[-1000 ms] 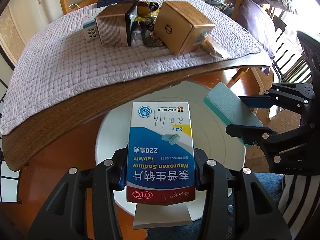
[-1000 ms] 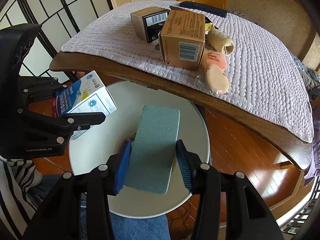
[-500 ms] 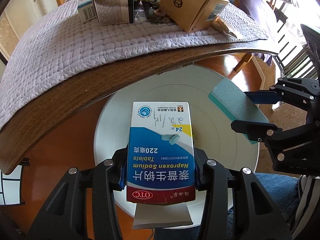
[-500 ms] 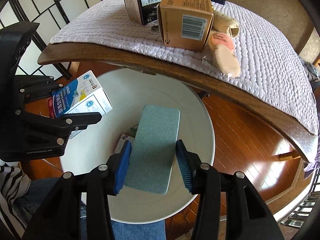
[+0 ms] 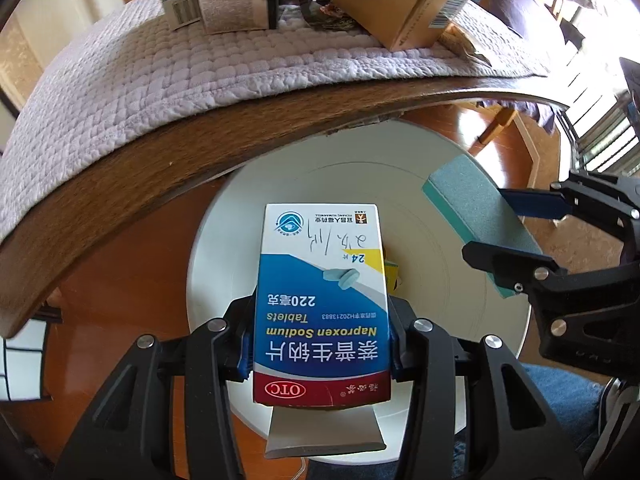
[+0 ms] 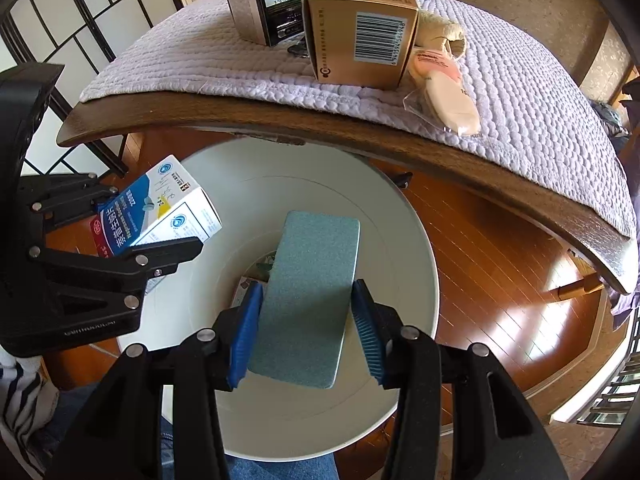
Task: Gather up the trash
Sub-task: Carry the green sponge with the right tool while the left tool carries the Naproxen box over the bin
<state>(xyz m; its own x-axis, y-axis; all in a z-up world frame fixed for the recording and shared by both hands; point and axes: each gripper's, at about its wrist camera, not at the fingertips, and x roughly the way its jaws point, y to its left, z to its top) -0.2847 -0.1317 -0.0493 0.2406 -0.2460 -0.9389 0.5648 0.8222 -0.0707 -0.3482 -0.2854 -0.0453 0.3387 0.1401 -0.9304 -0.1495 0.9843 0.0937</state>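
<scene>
My left gripper is shut on a blue and white medicine box and holds it over the white round bin. The box also shows in the right wrist view. My right gripper is shut on a flat teal green box, also over the bin; it shows in the left wrist view. Some small trash lies at the bin's bottom.
Above the bin is a wooden table edge with a quilted lilac cloth. On it stand a brown carton, a dark-ended box, a small white box and a bagged pink item. A folding screen stands left.
Both grippers have moved down and forward toward the bin with their boxes. The table now sits higher in both views and the bin looks larger.
</scene>
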